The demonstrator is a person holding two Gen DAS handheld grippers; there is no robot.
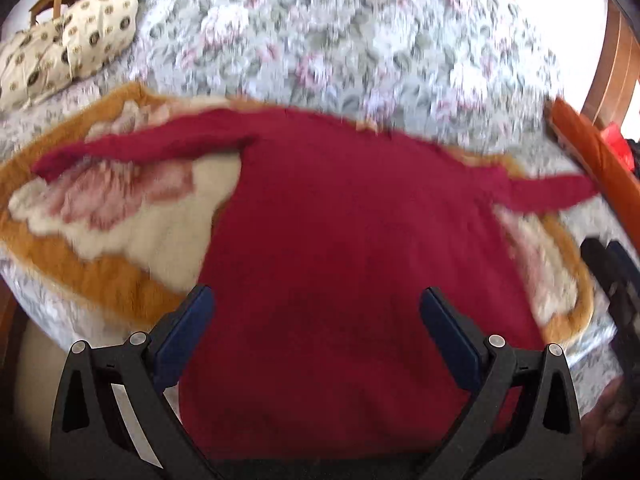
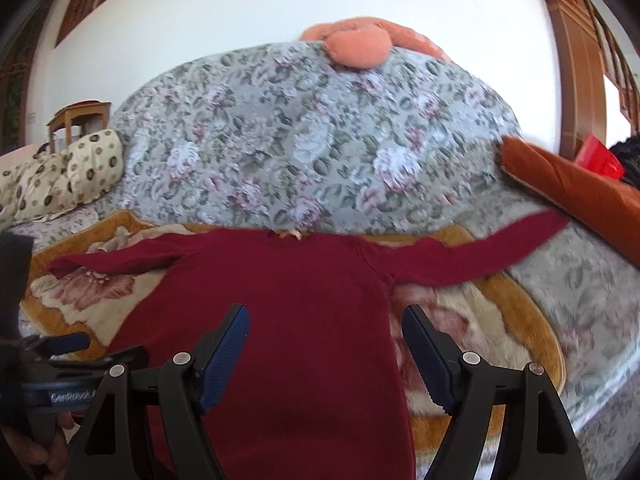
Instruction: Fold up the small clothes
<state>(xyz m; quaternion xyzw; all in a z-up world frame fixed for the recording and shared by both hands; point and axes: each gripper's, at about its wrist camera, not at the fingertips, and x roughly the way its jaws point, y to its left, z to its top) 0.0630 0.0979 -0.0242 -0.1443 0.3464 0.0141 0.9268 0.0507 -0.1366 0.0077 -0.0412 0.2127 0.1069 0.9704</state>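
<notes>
Right wrist | red sweater (image 2: 288,320) flat, collar away, sleeves sideways | both fingers released

both wrist views over sweater (image 1: 340,240)

Floral quilt (image 2: 312,148), patterned pillow (image 2: 60,176), orange cushion (image 2: 356,46).
</notes>
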